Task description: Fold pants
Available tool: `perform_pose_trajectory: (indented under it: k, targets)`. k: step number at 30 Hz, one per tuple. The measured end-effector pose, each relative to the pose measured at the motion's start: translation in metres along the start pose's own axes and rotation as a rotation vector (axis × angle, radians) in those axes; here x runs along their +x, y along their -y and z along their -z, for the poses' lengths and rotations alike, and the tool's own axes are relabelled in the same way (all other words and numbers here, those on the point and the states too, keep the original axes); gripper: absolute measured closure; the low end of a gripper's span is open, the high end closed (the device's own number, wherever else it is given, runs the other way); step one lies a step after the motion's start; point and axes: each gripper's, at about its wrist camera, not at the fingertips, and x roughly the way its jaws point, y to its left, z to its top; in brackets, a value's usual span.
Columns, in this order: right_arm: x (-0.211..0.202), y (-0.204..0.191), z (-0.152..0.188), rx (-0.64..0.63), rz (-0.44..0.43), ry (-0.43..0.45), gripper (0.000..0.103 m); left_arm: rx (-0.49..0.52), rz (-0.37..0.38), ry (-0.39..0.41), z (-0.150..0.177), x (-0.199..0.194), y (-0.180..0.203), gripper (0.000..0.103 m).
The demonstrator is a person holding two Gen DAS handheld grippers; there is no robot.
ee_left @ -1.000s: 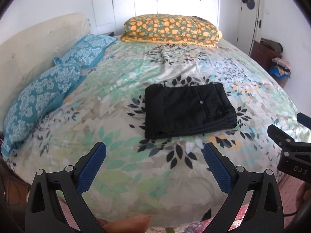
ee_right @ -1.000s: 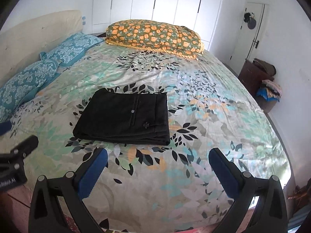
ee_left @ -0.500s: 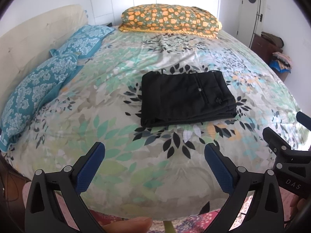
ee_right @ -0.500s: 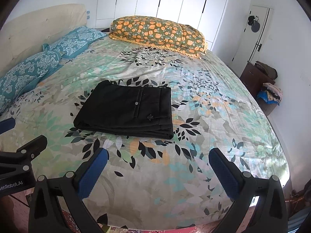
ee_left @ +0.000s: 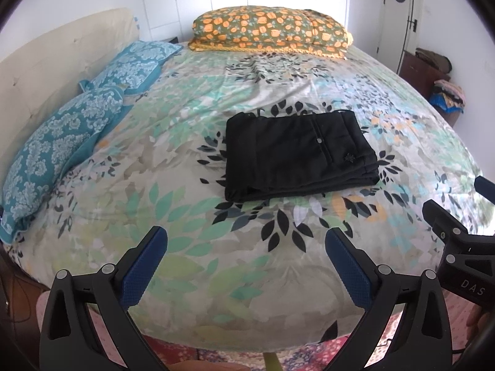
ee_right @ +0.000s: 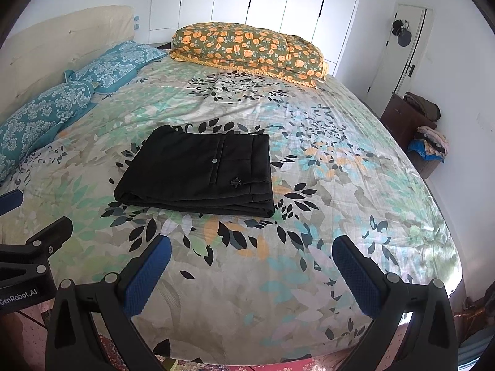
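While pants (ee_left: 298, 151) lie folded, fingers (ee_left: 144, 267) spread

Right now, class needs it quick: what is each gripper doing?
Left gripper: open, holding nothing, above the bed's near edge.
Right gripper: open, holding nothing, short of the folded pants.

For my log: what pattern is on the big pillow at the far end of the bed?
Orange flowers on olive green, on the pillow; clearest in the right wrist view.

Left gripper (ee_left: 246, 242) spread wide, right gripper (ee_right: 251, 252) spread wide, both empty
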Motion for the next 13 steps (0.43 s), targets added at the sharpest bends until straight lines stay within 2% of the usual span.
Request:
perform_pose_trajectory:
  k: [13]
  targets:
    - [0.0027,0.0009,0.0024,0.004,-0.003,-0.005,0.000,0.007,-0.016,0.005,0.0010,0.0007,-0.0005,0.001]
